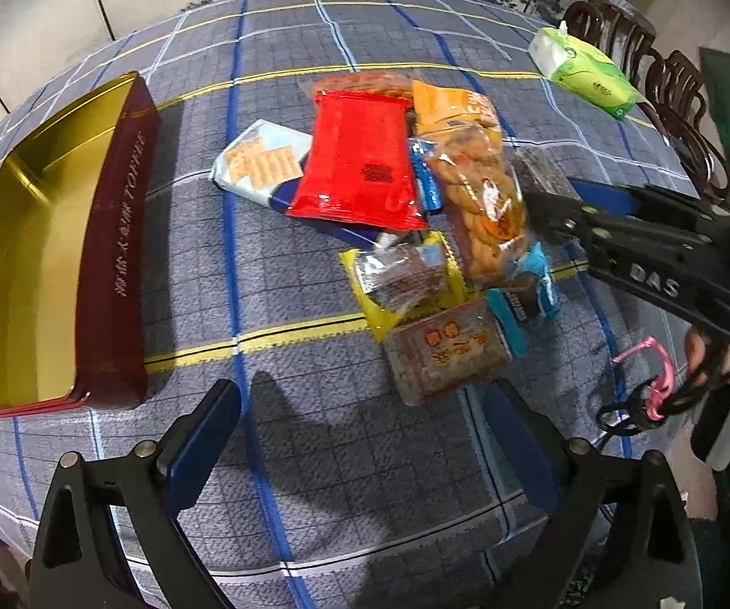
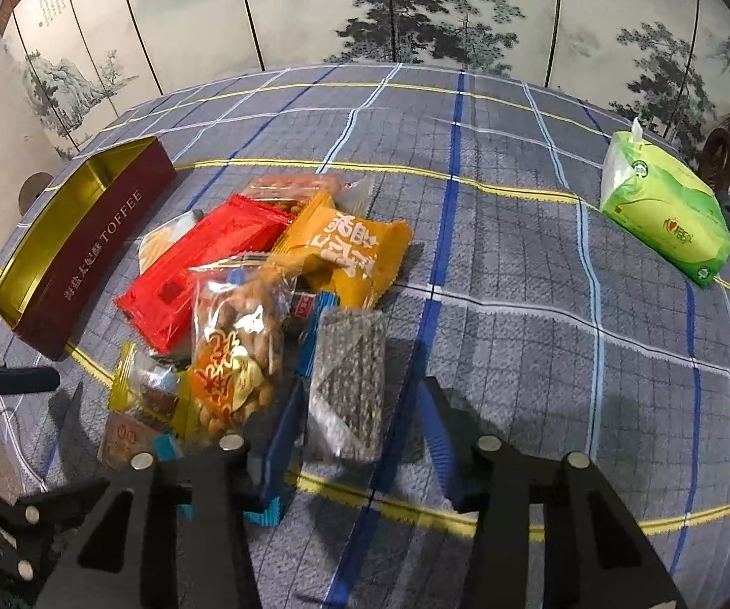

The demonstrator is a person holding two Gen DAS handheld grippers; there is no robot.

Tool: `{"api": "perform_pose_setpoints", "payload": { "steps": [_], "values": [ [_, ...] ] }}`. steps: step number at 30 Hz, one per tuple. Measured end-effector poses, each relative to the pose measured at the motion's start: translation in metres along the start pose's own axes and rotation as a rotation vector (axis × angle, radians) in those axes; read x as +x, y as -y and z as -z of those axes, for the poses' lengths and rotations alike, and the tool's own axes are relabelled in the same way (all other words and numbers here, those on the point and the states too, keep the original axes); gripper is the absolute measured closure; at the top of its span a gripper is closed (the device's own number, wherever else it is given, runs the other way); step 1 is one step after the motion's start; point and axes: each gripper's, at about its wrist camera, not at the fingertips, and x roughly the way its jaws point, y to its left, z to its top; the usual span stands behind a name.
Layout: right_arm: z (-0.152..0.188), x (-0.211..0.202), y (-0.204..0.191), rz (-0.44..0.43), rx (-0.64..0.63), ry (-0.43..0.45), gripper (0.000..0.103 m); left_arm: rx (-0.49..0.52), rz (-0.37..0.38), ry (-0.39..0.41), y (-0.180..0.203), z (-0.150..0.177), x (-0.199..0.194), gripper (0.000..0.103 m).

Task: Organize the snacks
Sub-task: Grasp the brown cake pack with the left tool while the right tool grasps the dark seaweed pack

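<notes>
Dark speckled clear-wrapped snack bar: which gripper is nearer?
Right. The right gripper straddles the dark speckled clear-wrapped snack bar; the left gripper hangs over bare cloth, across the pile.

Green plastic tissue pack [image 2: 667, 213] lying near the far right edge of the table with its blue-grey checked cloth [image 2: 517, 264]. Beyond, a folding screen painted with ink pines [image 2: 416, 15]; dark carved wooden chairs [image 1: 669, 81] at right.
</notes>
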Motion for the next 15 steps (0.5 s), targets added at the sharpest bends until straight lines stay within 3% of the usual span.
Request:
{"api": "perform_pose_setpoints", "payload": {
  "steps": [8, 12, 15],
  "values": [
    [-0.004, 0.007, 0.001, -0.02, -0.003, 0.01, 0.076, -0.004, 0.017, -0.014, 0.007, -0.002, 0.002, 0.03],
    [0.0, 0.003, 0.01, -0.014, 0.016, 0.017, 0.076, 0.011, 0.046, -0.019, 0.015, -0.001, 0.002, 0.031],
    [0.005, -0.001, 0.017, -0.009, 0.035, 0.017, 0.076, -0.003, 0.108, -0.023, 0.018, -0.003, 0.002, 0.029]
  ]
}}
